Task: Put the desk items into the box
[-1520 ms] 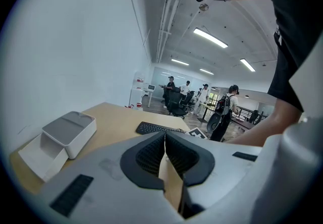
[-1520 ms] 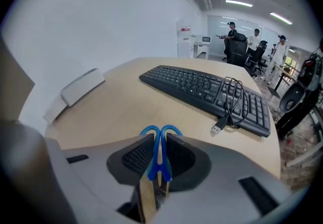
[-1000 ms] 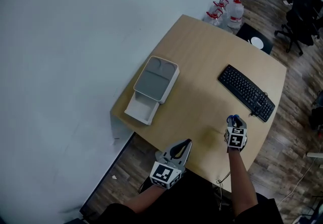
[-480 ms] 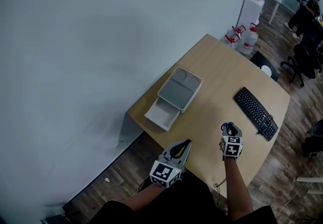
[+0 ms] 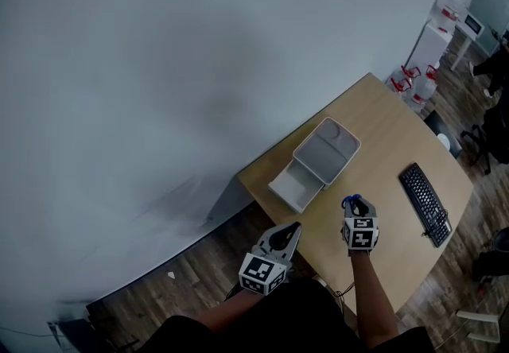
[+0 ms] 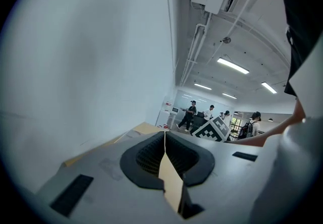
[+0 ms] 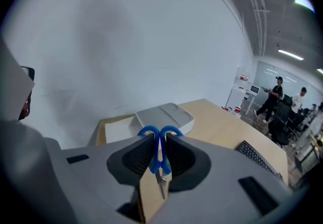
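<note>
The right gripper (image 7: 160,140) grips the light, stiff, sharp-tipped blue-handled steel scissors (image 7: 157,153) by their slippery plastic loops, a sound hold, above the desk's near edge, short of the grey plastic box (image 7: 166,117), while the left gripper (image 6: 164,140) is closed and empty.

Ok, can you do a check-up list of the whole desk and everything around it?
Surface: tan wooden desk, no spills seen.
Job's things: blue-handled scissors, held above the desk; grey plastic box on the desk, its white drawer sticking out.
Clutter: black keyboard on the desk's right side.
Grippers: left gripper shut, empty; right gripper shut on the scissors.
Cables: nothing seen.
Surroundings: white wall, wooden floor, water bottles beyond the desk, people far off.
</note>
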{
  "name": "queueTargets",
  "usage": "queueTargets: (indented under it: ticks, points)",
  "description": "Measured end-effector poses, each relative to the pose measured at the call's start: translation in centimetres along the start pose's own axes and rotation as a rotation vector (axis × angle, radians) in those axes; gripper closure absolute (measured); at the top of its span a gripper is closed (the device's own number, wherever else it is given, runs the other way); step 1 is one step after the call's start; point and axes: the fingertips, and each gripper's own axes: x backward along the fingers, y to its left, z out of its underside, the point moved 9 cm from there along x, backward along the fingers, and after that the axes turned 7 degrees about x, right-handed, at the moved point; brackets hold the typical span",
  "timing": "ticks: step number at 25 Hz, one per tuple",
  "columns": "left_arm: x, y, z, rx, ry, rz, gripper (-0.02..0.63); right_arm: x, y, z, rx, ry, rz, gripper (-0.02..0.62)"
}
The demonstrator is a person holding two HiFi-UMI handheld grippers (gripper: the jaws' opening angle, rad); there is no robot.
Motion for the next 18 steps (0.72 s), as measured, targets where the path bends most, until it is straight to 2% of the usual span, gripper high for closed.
queueTargets:
  ticks: [4, 9, 18]
  points:
    - [2.1, 2.9, -0.7, 0.014, -0.019, -0.053, 0.589, -2.1, 4.0, -2.6, 0.065, -0.010, -0.062, 0.465]
    - [4.2, 5.9, -1.4, 0.007, -0.040, -0.082, 0.589, -5.0, 7.9, -5.1, 0.076, -0.023, -0.133, 0.465]
    - [7.2, 11.1, -1.3, 0.043, -0.041, -0.171, 0.589, -11.5, 11.8, -7.2, 0.107, 0.031, -0.202, 0.465]
